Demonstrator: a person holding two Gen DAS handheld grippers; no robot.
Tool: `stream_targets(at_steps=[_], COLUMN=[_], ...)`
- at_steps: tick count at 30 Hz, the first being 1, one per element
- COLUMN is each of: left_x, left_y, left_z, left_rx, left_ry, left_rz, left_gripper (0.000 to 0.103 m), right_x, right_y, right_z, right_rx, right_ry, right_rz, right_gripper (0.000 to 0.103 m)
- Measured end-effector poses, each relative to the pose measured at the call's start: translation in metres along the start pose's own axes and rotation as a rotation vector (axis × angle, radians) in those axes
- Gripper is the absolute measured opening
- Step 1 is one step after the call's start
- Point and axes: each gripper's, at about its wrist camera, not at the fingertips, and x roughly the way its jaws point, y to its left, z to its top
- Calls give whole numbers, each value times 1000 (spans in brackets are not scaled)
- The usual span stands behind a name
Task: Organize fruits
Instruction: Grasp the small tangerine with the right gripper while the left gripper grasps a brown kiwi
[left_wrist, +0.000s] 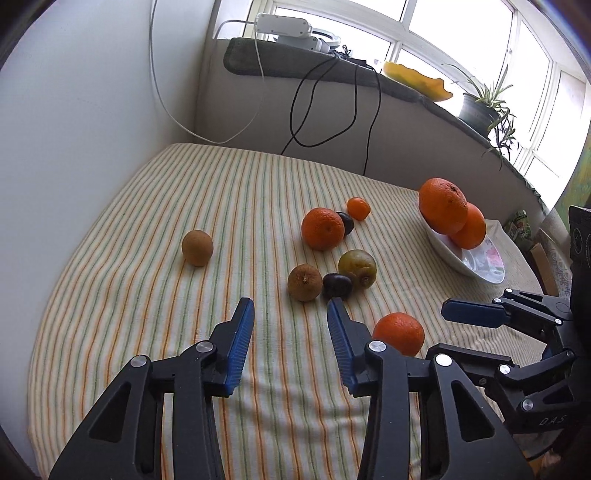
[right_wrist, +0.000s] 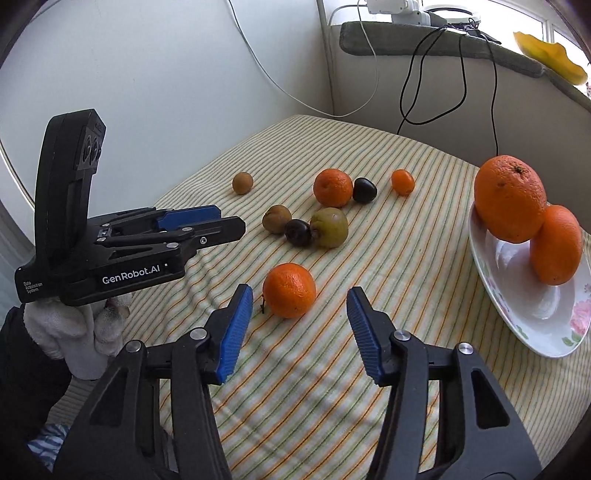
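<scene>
A white flowered bowl (right_wrist: 532, 314) on the right holds two oranges (right_wrist: 509, 199); it also shows in the left wrist view (left_wrist: 476, 262). On the striped cloth lie a near orange (right_wrist: 289, 290), also in the left wrist view (left_wrist: 399, 333), a far orange (right_wrist: 332, 187), a small mandarin (right_wrist: 402, 181), a green fruit (right_wrist: 330, 227), two brown fruits (right_wrist: 276, 219) and two dark plums (right_wrist: 297, 232). My right gripper (right_wrist: 300, 299) is open and empty, just short of the near orange. My left gripper (left_wrist: 291, 310) is open and empty, just short of the brown fruit (left_wrist: 304, 282).
The striped cloth (left_wrist: 147, 288) covers the table. A white wall stands at the left and back. Cables (left_wrist: 325, 107) hang from a sill with a plant pot (left_wrist: 476, 110). The left gripper (right_wrist: 207, 225) shows in the right wrist view, at the table's left.
</scene>
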Motion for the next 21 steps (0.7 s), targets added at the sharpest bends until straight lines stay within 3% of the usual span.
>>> stream_targets(at_steps=[21], left_x=[32], left_y=[1], left_z=[15], left_rx=[-13], left_ry=[58], left_rz=[-52], left_gripper=[26], right_x=[32], right_y=[-2], right_z=[5], right_rx=[34], right_ry=[64], right_rz=[49], right_gripper=[44])
